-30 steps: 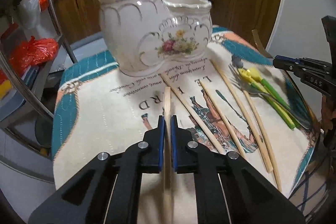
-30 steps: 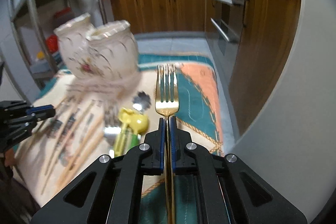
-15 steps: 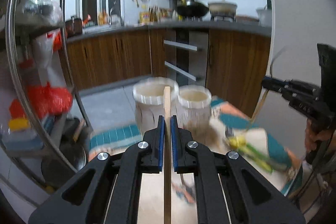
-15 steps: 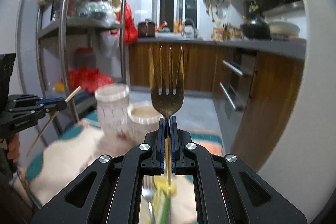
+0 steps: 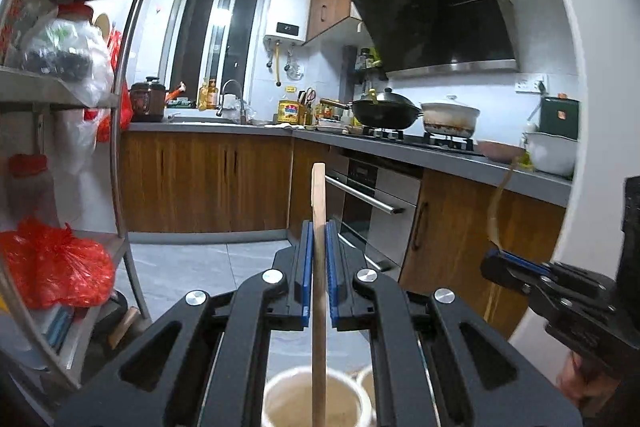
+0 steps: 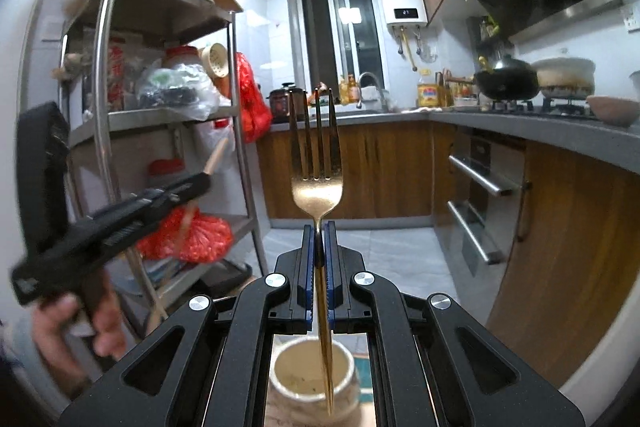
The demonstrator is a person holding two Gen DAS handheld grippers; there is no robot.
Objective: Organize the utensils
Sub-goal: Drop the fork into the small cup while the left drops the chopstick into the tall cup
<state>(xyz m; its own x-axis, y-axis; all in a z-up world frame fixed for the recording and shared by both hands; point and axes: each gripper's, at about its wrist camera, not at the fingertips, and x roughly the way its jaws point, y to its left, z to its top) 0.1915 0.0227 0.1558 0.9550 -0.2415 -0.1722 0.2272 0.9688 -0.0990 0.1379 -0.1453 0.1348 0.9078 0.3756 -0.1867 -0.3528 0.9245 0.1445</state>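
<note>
My left gripper [image 5: 319, 233] is shut on a wooden chopstick [image 5: 319, 211] held upright, its lower end over the mouth of the larger white ceramic holder cup [image 5: 292, 405]. My right gripper [image 6: 319, 233] is shut on a gold fork [image 6: 317, 183], tines up, its handle hanging over the mouth of the smaller holder cup [image 6: 312, 375]. The right gripper also shows in the left wrist view [image 5: 496, 265], the left gripper in the right wrist view [image 6: 202, 181]. The table and other utensils are out of view.
A metal shelf rack [image 6: 104, 123] with red bags [image 5: 52, 263] stands at the left. Kitchen cabinets and an oven [image 5: 372, 211] lie ahead, with a counter and wok [image 5: 384, 113] at the right.
Both grippers have tilted up and risen, turning chopstick and fork upright. The holder cups have dropped to the bottom of each view, beneath the utensils' lower ends.
</note>
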